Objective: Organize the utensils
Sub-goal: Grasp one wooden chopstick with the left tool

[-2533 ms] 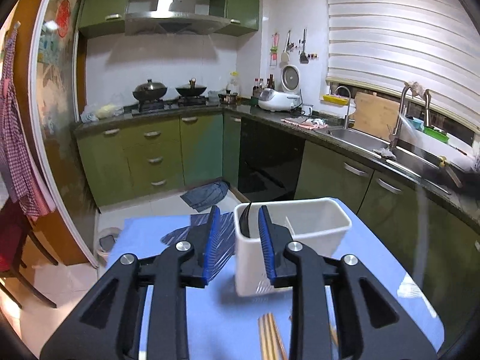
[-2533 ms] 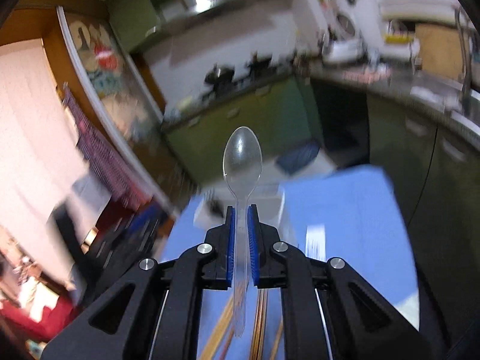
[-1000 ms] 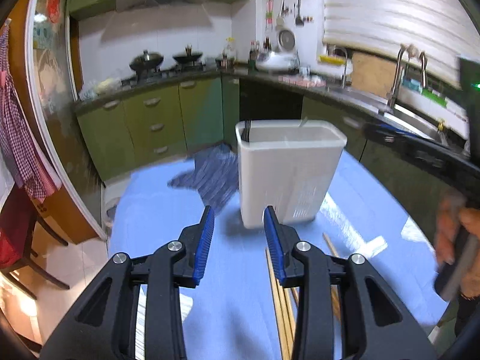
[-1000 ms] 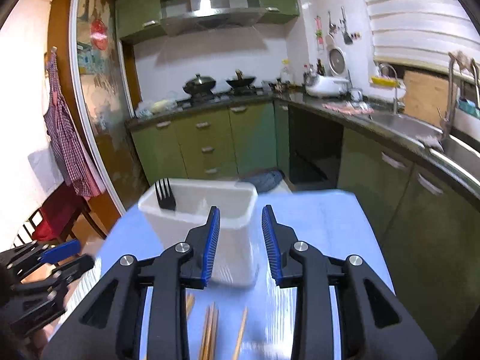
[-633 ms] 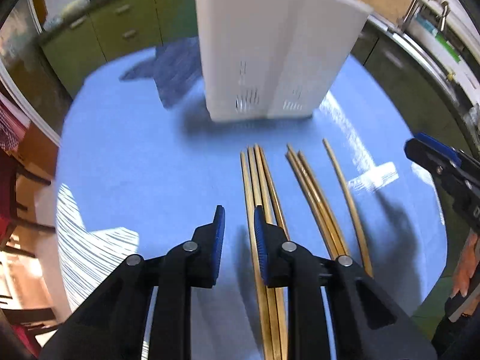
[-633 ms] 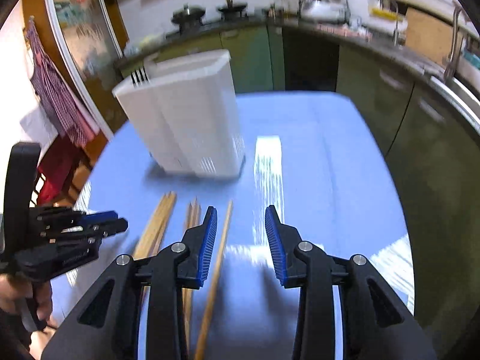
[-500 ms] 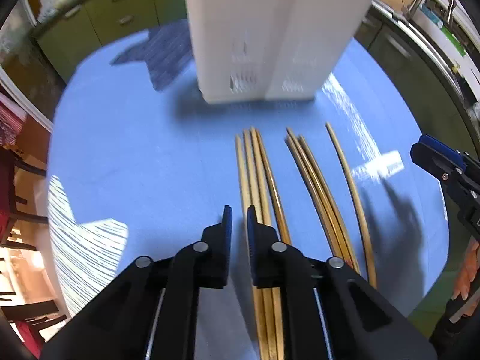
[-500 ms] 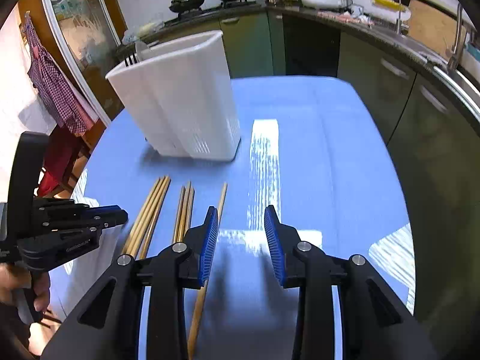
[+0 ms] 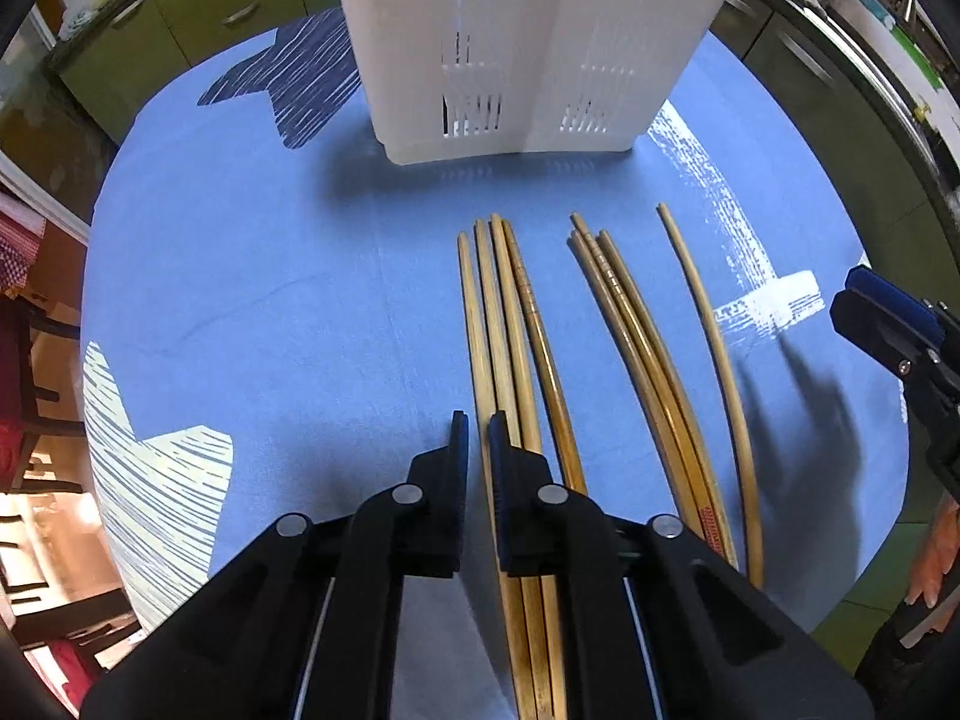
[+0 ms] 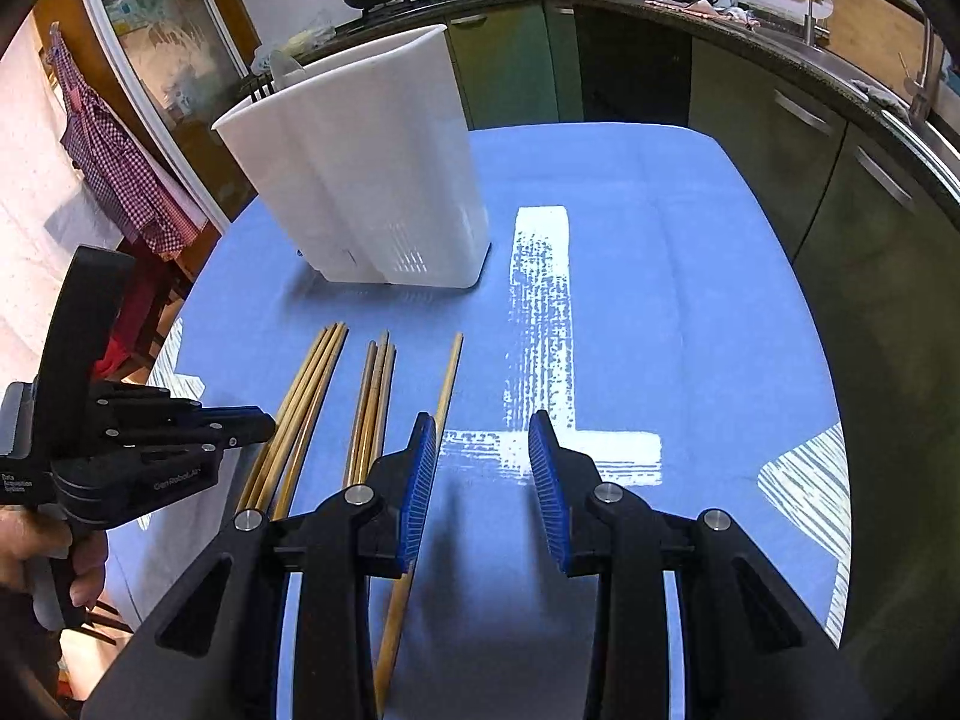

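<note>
Several wooden chopsticks (image 9: 510, 324) lie in rows on the blue tablecloth (image 9: 270, 300), in front of a white utensil holder (image 9: 510, 48). My left gripper (image 9: 477, 438) hovers low over the leftmost chopstick, its jaws nearly closed, with only a narrow gap showing; I cannot tell if it pinches the stick. In the right wrist view the chopsticks (image 10: 372, 402) lie left of my right gripper (image 10: 483, 450), which is open and empty above the cloth. The holder (image 10: 372, 180) has a fork and a clear spoon poking out at its far rim. The left gripper (image 10: 240, 426) shows at the left.
Kitchen cabinets and a counter with a sink (image 10: 840, 60) run along the right and back. A chair and a checked cloth (image 10: 114, 162) are at the left beyond the table edge. White stripe patterns mark the cloth (image 10: 540, 330).
The right gripper dropped the clear spoon into the holder and opened, then both grippers tipped down toward the chopsticks. The left jaws have narrowed steadily over the leftmost chopstick.
</note>
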Demonstrator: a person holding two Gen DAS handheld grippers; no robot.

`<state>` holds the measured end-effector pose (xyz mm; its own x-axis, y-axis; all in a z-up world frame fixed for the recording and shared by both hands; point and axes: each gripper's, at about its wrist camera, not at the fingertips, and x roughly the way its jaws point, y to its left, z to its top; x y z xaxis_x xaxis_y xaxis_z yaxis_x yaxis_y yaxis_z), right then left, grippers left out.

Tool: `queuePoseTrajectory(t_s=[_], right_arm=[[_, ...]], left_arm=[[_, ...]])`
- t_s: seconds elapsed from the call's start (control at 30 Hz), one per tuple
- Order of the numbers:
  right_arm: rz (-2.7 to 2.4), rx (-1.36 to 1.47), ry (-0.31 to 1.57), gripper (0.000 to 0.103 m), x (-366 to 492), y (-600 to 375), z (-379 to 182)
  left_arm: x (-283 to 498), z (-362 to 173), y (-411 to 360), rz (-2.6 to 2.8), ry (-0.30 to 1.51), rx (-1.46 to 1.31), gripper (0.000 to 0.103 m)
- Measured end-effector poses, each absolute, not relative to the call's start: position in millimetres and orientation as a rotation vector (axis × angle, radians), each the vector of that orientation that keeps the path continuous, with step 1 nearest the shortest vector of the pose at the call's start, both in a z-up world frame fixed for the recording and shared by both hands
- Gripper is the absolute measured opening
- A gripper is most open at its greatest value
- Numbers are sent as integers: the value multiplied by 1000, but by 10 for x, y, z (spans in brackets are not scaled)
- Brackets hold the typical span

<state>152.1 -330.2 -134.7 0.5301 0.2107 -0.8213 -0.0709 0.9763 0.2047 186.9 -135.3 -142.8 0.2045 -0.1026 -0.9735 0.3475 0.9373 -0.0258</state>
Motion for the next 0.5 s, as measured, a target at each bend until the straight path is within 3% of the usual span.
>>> queuePoseTrajectory(t_s=[0.5], right_arm=[[188,128,1061,33,1559,-3156,-1435]], left_arm=[[2062,-1519,-1409,-313,1416,204,7]])
